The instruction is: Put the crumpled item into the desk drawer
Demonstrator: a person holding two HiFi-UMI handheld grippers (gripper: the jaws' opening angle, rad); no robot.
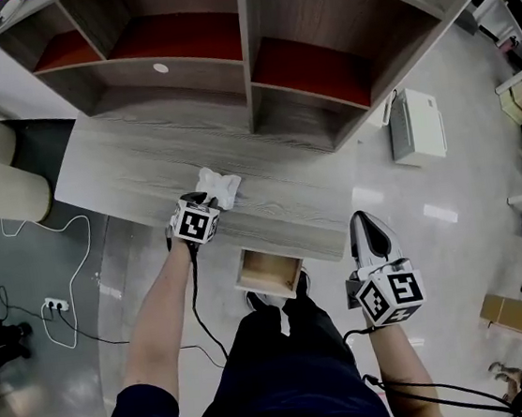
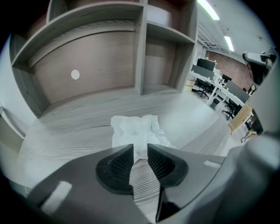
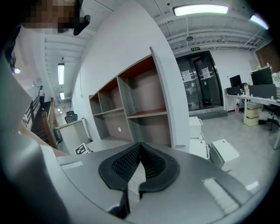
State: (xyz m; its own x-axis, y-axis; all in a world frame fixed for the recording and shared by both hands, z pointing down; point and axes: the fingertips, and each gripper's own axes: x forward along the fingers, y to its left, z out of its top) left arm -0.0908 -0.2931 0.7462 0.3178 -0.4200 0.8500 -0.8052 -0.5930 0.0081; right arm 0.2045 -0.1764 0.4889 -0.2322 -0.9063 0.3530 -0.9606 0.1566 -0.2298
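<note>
Left gripper [image 2: 140, 151] angled down at crumpled paper [image 2: 134, 127] on desk [image 2: 65, 131]. Jaws parted, paper edge between tips, not pinched: lined up for grab. Drawer [image 1: 269, 272] open under desk front, ready. Right gripper [image 3: 140, 148] closed, empty, held aside.

At your twelve o'clock a shelf unit [image 1: 247, 53] with red boards is standing; a white box [image 1: 416, 125] is lying on the floor [image 1: 465, 178] at two, a power strip [image 1: 56, 304] at eight.

We count one crumpled item [image 1: 218, 187], one drawer [image 1: 267, 274], one tabletop [image 1: 134, 171], and two tools: left hand-held gripper [image 1: 205, 198], right hand-held gripper [image 1: 365, 225].
</note>
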